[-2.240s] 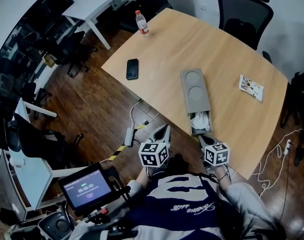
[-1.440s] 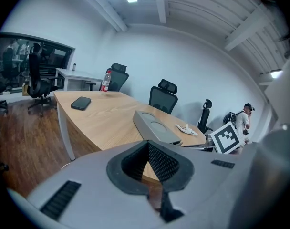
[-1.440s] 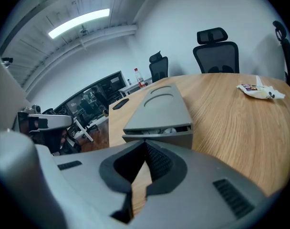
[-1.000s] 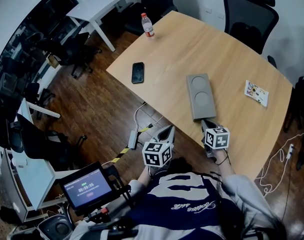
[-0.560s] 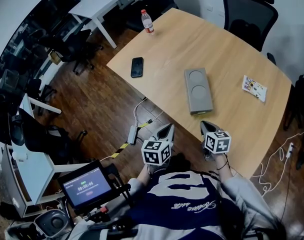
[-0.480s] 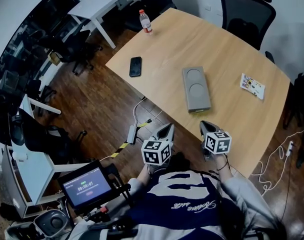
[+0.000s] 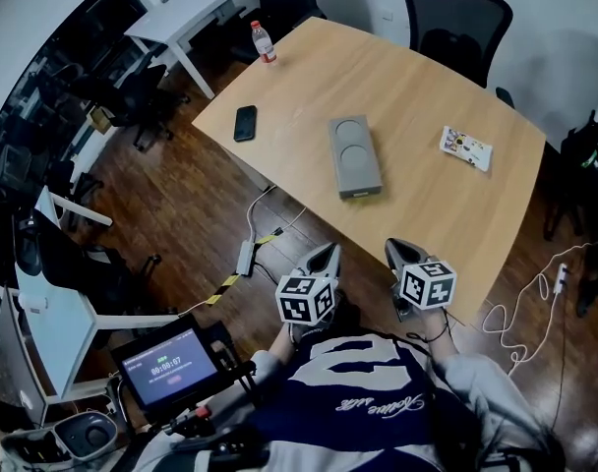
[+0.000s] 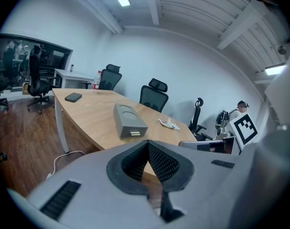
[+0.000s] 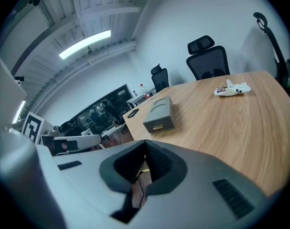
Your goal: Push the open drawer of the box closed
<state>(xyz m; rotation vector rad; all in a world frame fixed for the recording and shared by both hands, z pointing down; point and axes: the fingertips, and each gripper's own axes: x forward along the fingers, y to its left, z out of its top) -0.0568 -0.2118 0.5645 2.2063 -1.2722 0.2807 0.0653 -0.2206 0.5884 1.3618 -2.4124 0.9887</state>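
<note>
Head view: the drawer front (image 7: 361, 193) sits flush with the box (image 7: 354, 153), so the push looks complete. The sound move is to hold clear and not nudge it. Left gripper (image 7: 324, 255) and right gripper (image 7: 397, 252): jaws pressed together, empty, touching nothing, off the near edge of the table (image 7: 427, 96). The box lies mid-table, well beyond them, with its drawer end nearest.

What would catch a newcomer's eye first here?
Two black-and-white marker cubes at the bottom of the head view, on the left hand-held gripper and the right hand-held gripper, both shut, holding nothing. Beyond them, a grey box lies on the wooden table, its drawer closed.
</note>
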